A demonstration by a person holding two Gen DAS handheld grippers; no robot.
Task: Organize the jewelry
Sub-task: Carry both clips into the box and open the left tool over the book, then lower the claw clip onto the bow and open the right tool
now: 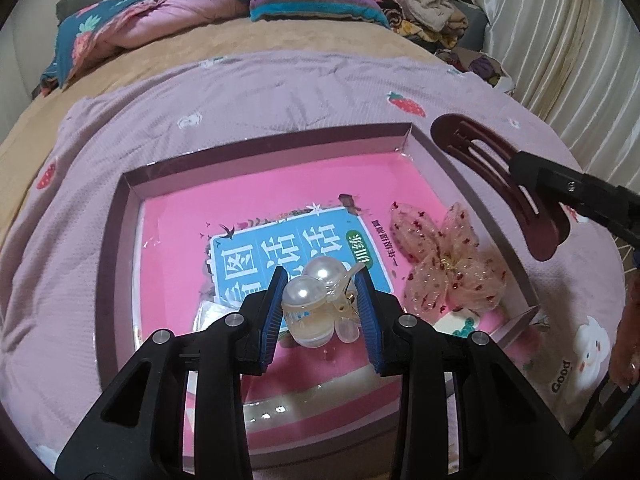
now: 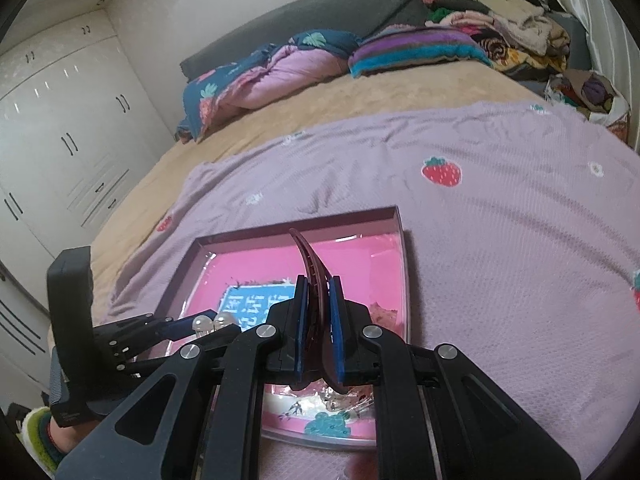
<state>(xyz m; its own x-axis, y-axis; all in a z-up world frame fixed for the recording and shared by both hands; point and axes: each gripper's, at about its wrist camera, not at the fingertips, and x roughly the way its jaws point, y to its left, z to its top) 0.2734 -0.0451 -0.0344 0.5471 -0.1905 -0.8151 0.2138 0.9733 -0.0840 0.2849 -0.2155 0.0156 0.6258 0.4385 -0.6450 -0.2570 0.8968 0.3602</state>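
My left gripper (image 1: 320,280) is shut on a clear hair clip with two pearl balls (image 1: 310,300), held over the pink-lined box (image 1: 280,192). The same pearl clip (image 2: 214,322) shows small at the left of the right wrist view, in the left gripper (image 2: 188,326). My right gripper (image 2: 318,284) is shut on a dark maroon curved hair clip (image 2: 308,256), which sticks up over the box (image 2: 352,216). In the left wrist view that maroon clip (image 1: 484,168) hangs above the box's right wall, with the right gripper (image 1: 532,178) at its lower end. A sheer spotted bow (image 1: 444,260) lies inside the box at the right.
The box rests on a lilac strawberry blanket (image 1: 240,96) spread over a tan bed (image 2: 320,108). Folded quilts (image 1: 140,20) and piled clothes (image 1: 420,4) lie at the far end. White wardrobes (image 2: 60,128) stand left. A pleated curtain (image 1: 560,60) hangs right.
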